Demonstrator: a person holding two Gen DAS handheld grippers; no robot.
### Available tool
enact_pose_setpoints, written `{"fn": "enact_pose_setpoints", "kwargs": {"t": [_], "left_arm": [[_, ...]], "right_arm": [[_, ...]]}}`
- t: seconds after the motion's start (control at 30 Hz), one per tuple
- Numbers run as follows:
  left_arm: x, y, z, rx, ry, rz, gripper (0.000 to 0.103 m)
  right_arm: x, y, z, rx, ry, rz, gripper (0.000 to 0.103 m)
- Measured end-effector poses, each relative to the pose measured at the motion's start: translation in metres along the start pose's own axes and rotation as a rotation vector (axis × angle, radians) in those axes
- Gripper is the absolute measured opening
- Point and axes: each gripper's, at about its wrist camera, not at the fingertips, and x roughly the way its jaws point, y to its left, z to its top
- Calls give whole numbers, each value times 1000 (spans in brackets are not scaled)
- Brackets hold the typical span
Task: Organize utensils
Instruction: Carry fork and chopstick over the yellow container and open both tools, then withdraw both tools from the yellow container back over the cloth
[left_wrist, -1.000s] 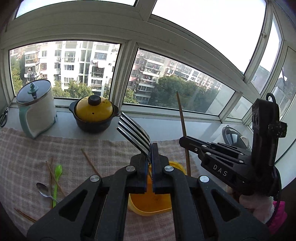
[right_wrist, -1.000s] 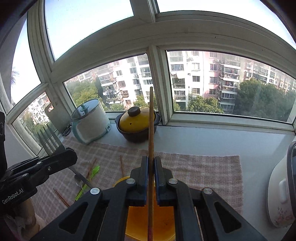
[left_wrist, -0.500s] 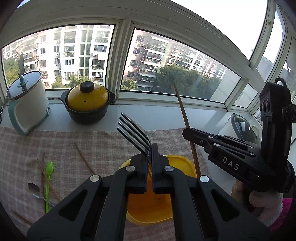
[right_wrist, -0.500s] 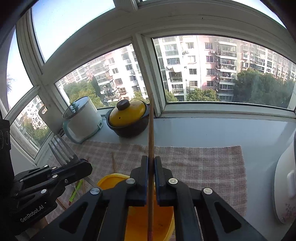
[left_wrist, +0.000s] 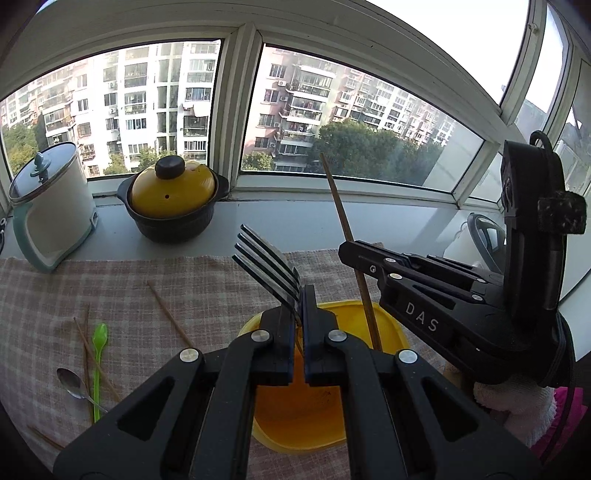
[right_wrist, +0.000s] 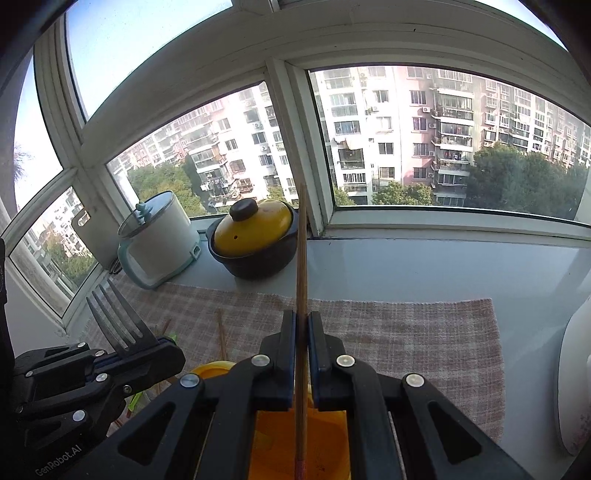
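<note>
Left gripper (left_wrist: 300, 295) pinching fork (left_wrist: 266, 264), tines pointing to upper left, at frame centre above yellow bowl (left_wrist: 391, 332). Right gripper (right_wrist: 302, 317) clamping chopstick (right_wrist: 302, 251) upright at centre, lower end hanging over bowl.

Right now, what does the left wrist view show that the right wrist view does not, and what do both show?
Only the left wrist view: a metal spoon lying beside the green spoon on the checked cloth.
Only the right wrist view: a white flowered appliance at the right edge.
Both: the left tongs shut on the fork, the right tongs shut on a chopstick, and the yellow container below.
</note>
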Motion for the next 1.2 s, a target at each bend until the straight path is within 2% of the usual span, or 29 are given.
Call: {"fn": "enact_pose_setpoints", "kwargs": {"t": [0.4, 0.47, 0.53, 0.57, 0.63, 0.7, 0.83, 0.97, 1.03, 1.2], "left_arm": [[5, -1, -3, 2, 59, -3, 0], [6, -3, -3, 5, 66, -4, 0], [5, -4, -3, 5, 81, -9, 0], [5, -4, -4, 7, 84, -12, 0], [2, -4, -3, 15, 76, -13, 12], [-3, -5, -2, 25, 55, 4, 17], [-10, -6, -2, 34, 36, 2, 19], [-18, -4, -4, 26, 23, 6, 19], [-21, -4, -5, 23, 18, 5, 19], [-30, 0, -9, 22, 4, 4, 19]], "right_arm": [[4, -1, -24, -16, 37, -11, 4], [4, -1, -26, -11, 45, -8, 10], [2, -3, -27, -7, 44, -11, 26], [1, -3, -28, -8, 46, -13, 28], [-2, -3, -29, -7, 45, -13, 30], [-4, -4, -30, 0, 48, -18, 33], [-12, -9, -31, 20, 34, -51, 50], [-20, -13, -31, 32, 23, -86, 56], [-24, -15, -32, 37, 17, -95, 63], [-35, -14, -34, 40, -1, -132, 68]]}}
